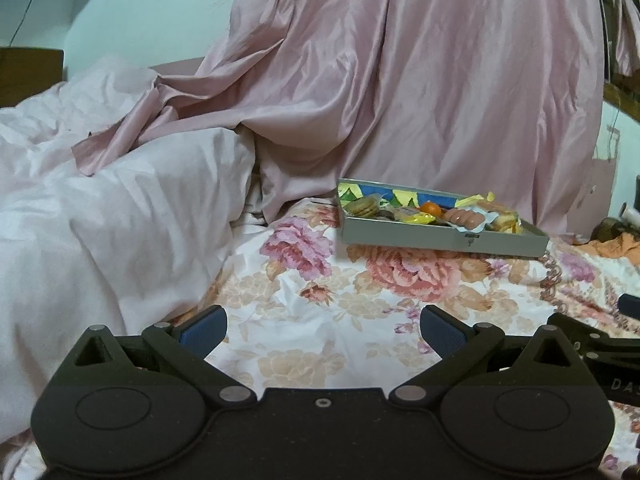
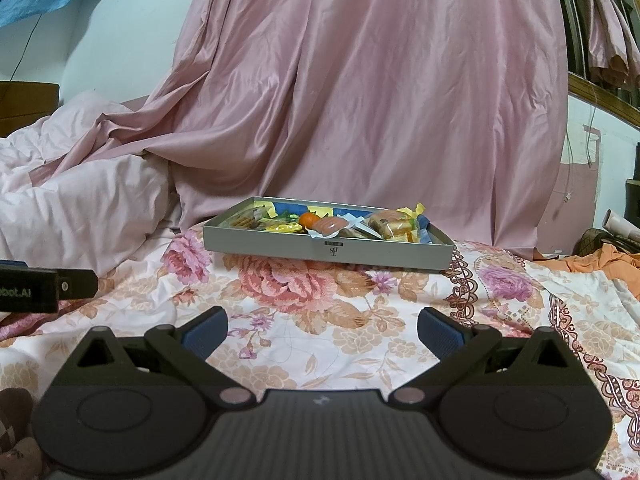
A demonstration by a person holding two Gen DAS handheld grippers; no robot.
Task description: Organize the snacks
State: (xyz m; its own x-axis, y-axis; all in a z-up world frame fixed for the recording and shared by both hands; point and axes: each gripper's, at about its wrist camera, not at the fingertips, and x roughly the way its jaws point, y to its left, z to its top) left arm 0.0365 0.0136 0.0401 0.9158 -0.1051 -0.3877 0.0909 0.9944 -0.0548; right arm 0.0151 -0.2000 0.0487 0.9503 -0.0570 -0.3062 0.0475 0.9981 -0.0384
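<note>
Left wrist view: my left gripper [image 1: 323, 330] wide open, empty
Right gripper [image 2: 322, 330]: wide open, empty
Box [image 2: 280, 246]: on bed [image 2: 360, 320], snacks [image 2: 328, 226] inside

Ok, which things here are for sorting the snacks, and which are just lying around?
For the job: grey box, orange, sausages, biscuits, bread pack, yellow wrappers.

Lying about: pink curtain, duvet, floral sheet, orange cloth.
</note>
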